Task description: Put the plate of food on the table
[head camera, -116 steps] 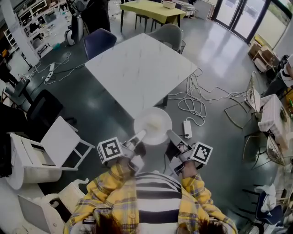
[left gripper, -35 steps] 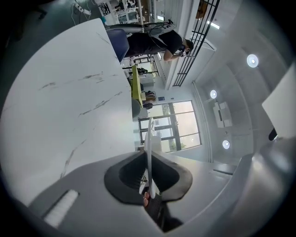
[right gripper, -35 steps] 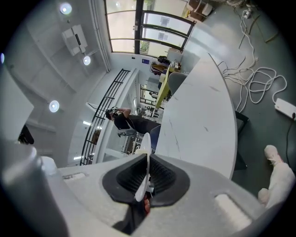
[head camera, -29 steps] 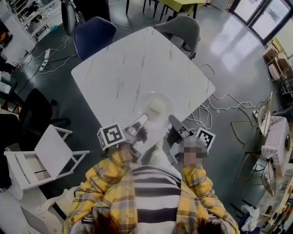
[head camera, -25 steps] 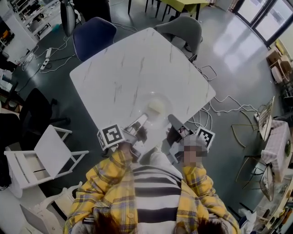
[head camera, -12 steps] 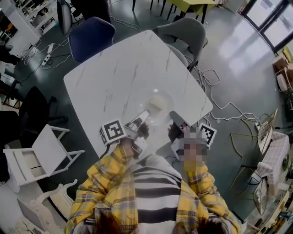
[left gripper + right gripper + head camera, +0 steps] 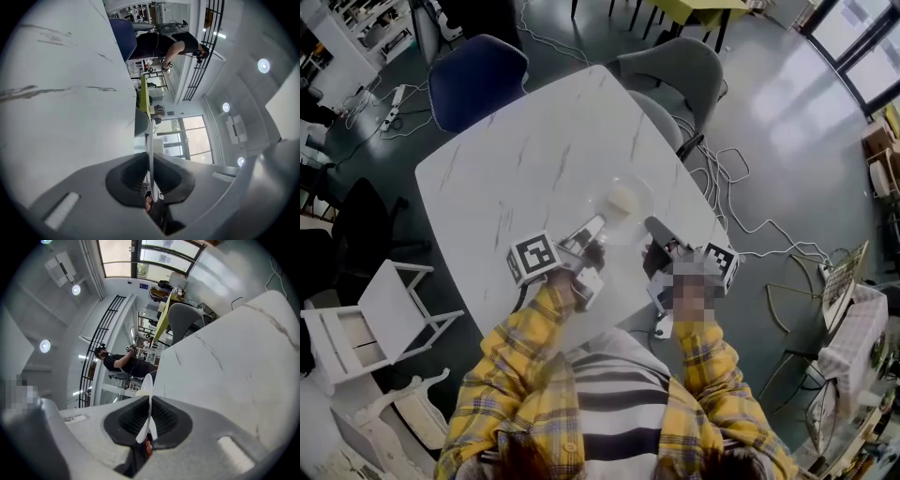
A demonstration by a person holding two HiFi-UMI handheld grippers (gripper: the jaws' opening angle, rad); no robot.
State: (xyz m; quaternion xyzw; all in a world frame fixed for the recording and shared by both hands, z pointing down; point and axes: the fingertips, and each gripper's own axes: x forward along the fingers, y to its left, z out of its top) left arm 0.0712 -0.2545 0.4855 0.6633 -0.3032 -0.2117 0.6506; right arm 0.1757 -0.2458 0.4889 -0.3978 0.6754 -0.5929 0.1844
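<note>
Left gripper (image 7: 593, 228), right gripper (image 7: 654, 227): both tight on plate (image 7: 648, 193) rim

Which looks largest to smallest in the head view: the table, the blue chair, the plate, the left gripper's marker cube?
1. table
2. blue chair
3. plate
4. marker cube, only slightly smaller than the plate, and it may be nearer the camera.

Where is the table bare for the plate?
The white marble table is bare everywhere toward the dark blue chair and grey chair. Crowded only at its near right edge, where left gripper and right gripper clamp the pale round plate of food.
</note>
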